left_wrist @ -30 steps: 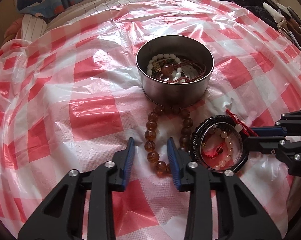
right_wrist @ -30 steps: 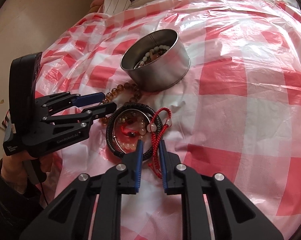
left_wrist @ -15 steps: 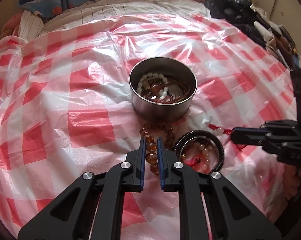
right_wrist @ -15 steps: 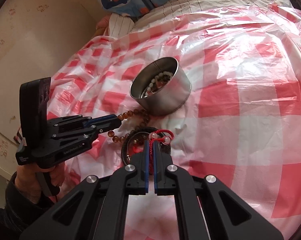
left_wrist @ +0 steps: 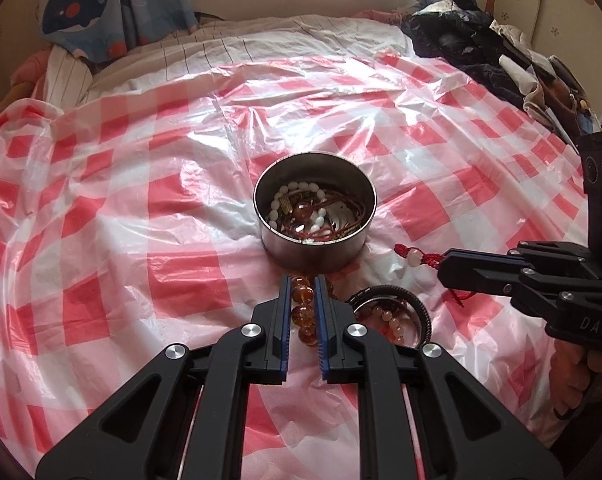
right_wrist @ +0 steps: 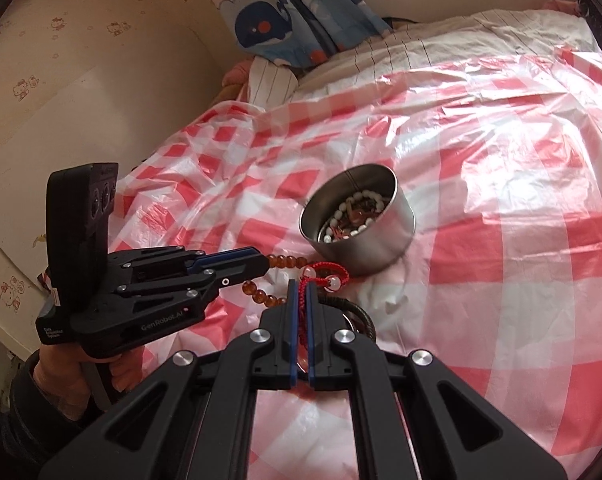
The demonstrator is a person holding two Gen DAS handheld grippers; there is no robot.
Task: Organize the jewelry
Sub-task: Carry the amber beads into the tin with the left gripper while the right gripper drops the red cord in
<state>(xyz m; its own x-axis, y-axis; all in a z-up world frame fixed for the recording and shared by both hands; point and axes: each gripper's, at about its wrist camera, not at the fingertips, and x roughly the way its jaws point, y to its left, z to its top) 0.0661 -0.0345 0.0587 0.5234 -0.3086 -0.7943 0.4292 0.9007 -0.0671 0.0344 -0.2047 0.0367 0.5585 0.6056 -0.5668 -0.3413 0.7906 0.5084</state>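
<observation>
A round metal tin (left_wrist: 315,216) (right_wrist: 359,226) stands on the red-checked plastic sheet and holds several bracelets. My left gripper (left_wrist: 303,280) (right_wrist: 265,268) is shut on an amber bead bracelet (left_wrist: 303,308) (right_wrist: 287,261) and holds it above the sheet, in front of the tin. My right gripper (right_wrist: 301,285) (left_wrist: 441,266) is shut on a red cord bracelet (right_wrist: 325,274) (left_wrist: 415,256) with pale beads, lifted just right of the tin's front. A black ring bracelet (left_wrist: 397,312) with pink beads inside lies on the sheet below.
The checked plastic sheet (left_wrist: 141,220) covers a bed. A whale-print cloth (left_wrist: 85,12) and a striped pillow lie at the back left. Dark clothes (left_wrist: 481,48) pile up at the back right. A wall (right_wrist: 81,80) stands to the left.
Both grippers closed on their bracelets, the left on the amber beads and the right on the red cord, and both have risen away from the sheet.
</observation>
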